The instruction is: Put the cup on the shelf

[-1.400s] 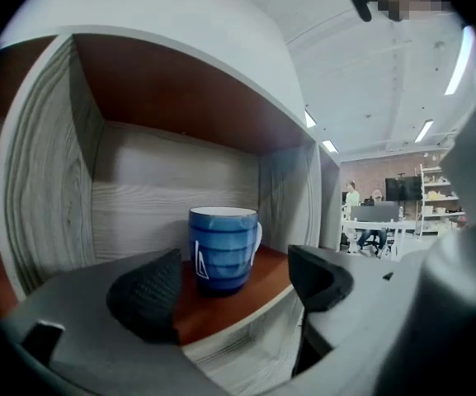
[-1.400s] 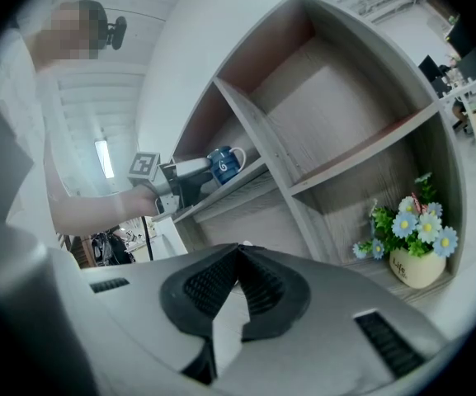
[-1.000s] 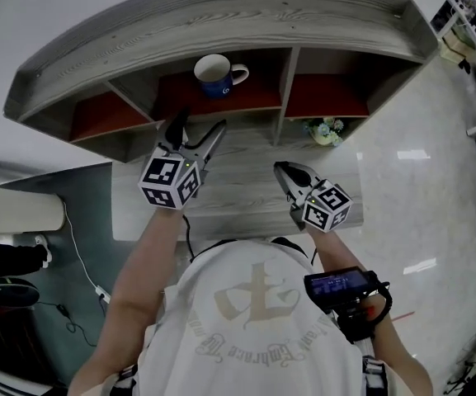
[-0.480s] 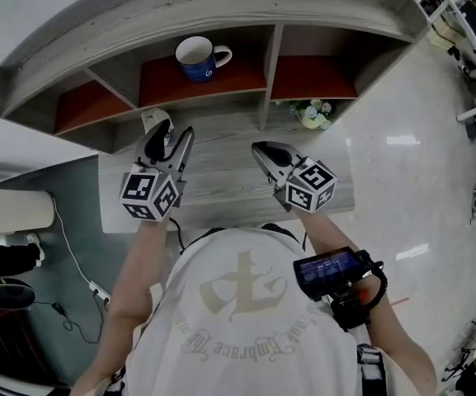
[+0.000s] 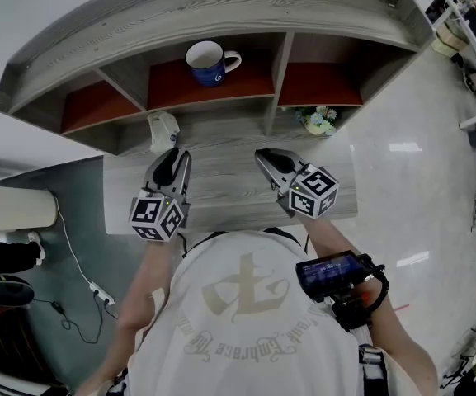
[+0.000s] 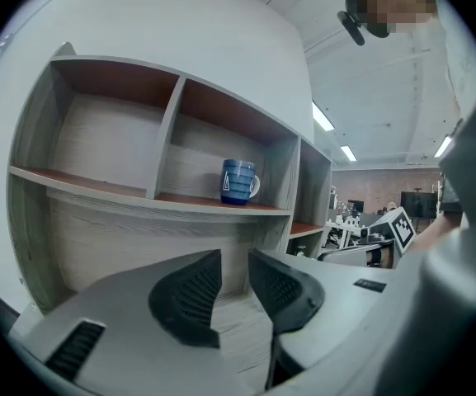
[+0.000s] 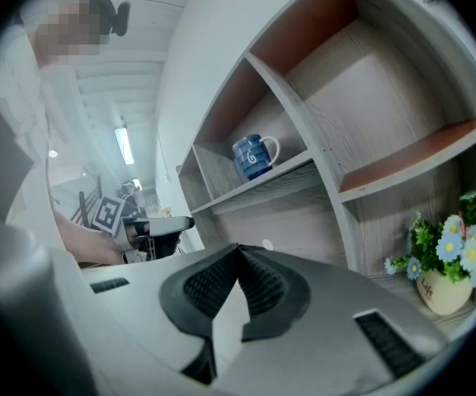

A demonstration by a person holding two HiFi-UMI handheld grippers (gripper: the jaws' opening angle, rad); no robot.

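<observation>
The blue cup [image 5: 209, 63] with a white inside stands upright in the middle compartment of the grey wooden shelf [image 5: 221, 7], handle to the right. It also shows in the left gripper view [image 6: 238, 181] and the right gripper view [image 7: 252, 157]. My left gripper [image 5: 174, 162] hovers over the desk [image 5: 229, 184] below that compartment, well clear of the cup. Its jaws are closing, with a narrow gap [image 6: 233, 283] and nothing between them. My right gripper [image 5: 264, 157] is beside it over the desk, shut [image 7: 238, 254] and empty.
A small pot of flowers [image 5: 318, 122] sits on the desk under the right compartment. A small white object [image 5: 163, 129] lies at the desk's back left. The shelf's left and right compartments hold nothing. A white appliance [image 5: 15, 209] and a cable lie on the floor at the left.
My left gripper has drawn back from the shelf towards me and its jaws have narrowed. The cup stays on the shelf. The right gripper has hardly moved.
</observation>
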